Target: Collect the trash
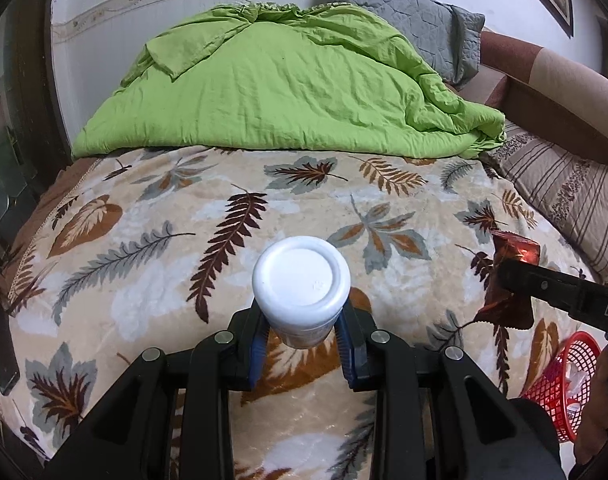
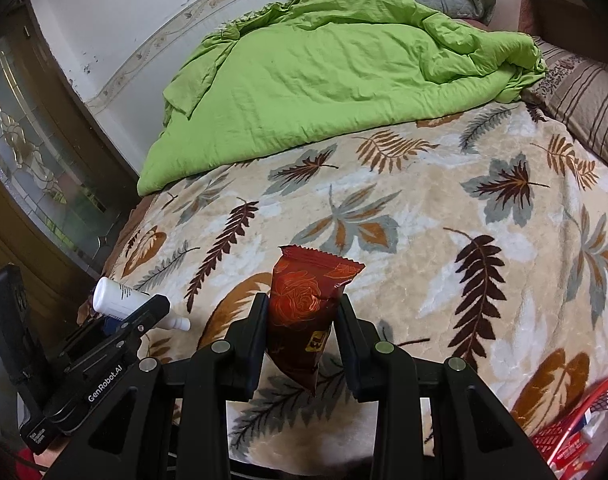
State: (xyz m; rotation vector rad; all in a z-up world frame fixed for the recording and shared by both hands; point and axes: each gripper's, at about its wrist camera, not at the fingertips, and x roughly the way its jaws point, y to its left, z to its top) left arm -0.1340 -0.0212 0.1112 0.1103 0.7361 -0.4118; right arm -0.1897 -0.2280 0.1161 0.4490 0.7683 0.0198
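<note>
We hold two pieces of trash above the leaf-print blanket (image 1: 144, 240). Our left gripper (image 1: 302, 336) is closed tight on a white bottle (image 1: 302, 284), its flat base facing the camera, lifted clear of the blanket. Our right gripper (image 2: 302, 320) is clamped partway on a dark red wrapper (image 2: 307, 304) with a rose print, also held off the blanket. A red basket (image 1: 559, 384) with some scraps inside sits at the blanket's near right corner. A green quilt (image 1: 272, 92) lies bunched along the blanket's far edge.
</note>
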